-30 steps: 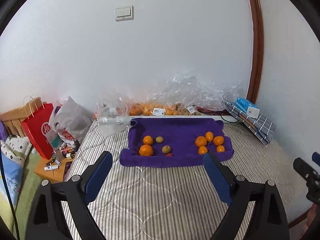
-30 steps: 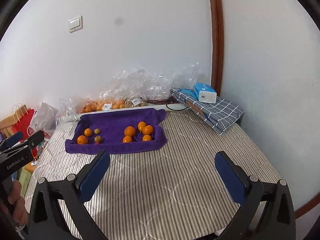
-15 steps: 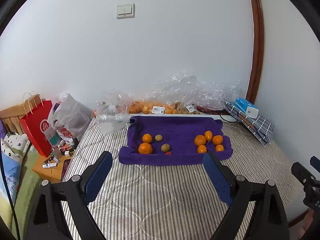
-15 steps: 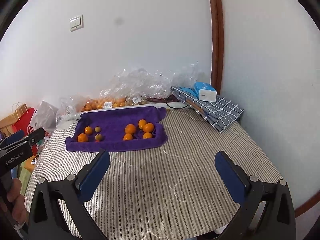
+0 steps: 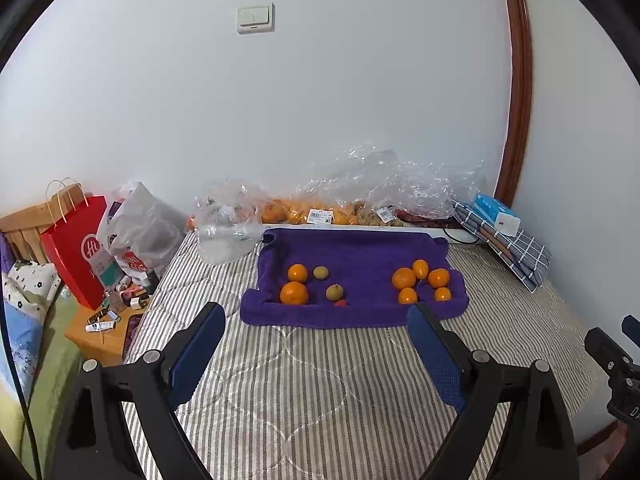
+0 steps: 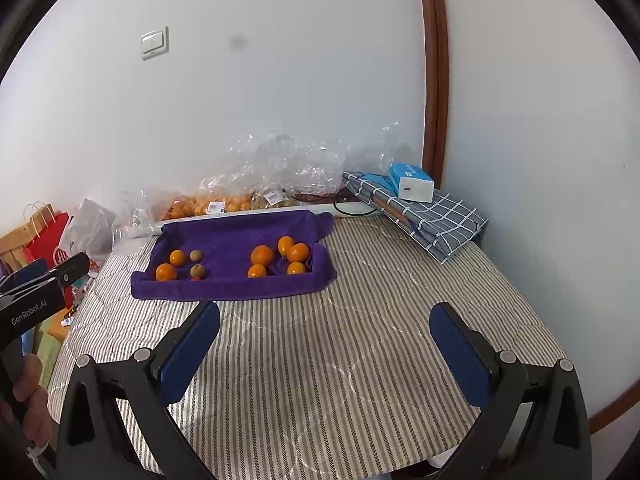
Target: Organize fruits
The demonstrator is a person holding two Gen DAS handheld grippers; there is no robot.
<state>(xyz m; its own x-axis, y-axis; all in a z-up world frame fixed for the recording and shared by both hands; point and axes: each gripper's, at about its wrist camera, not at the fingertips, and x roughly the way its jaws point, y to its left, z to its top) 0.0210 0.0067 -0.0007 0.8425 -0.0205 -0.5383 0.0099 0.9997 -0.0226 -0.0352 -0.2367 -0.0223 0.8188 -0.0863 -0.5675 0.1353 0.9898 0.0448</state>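
Observation:
A purple towel [image 5: 352, 252] lies on the striped bed, also in the right wrist view [image 6: 240, 236]. On its left part sit two oranges [image 5: 294, 293], two small green-brown fruits [image 5: 334, 291] and a tiny red fruit [image 5: 340, 302]. On its right part sits a cluster of several oranges [image 5: 420, 282], also in the right wrist view [image 6: 280, 258]. My left gripper [image 5: 314, 350] is open and empty, well short of the towel. My right gripper [image 6: 324, 344] is open and empty above the bare bed.
Clear plastic bags with more oranges [image 5: 304, 214] line the wall behind the towel. A folded checked cloth with a blue-white box [image 6: 412, 182] lies at the back right. A red paper bag [image 5: 78, 248] and a cluttered low wooden table [image 5: 100, 328] stand left of the bed.
Both grippers have drawn back and risen slightly, so the towel looks a little farther. Both stay open and empty. No fruit has moved.

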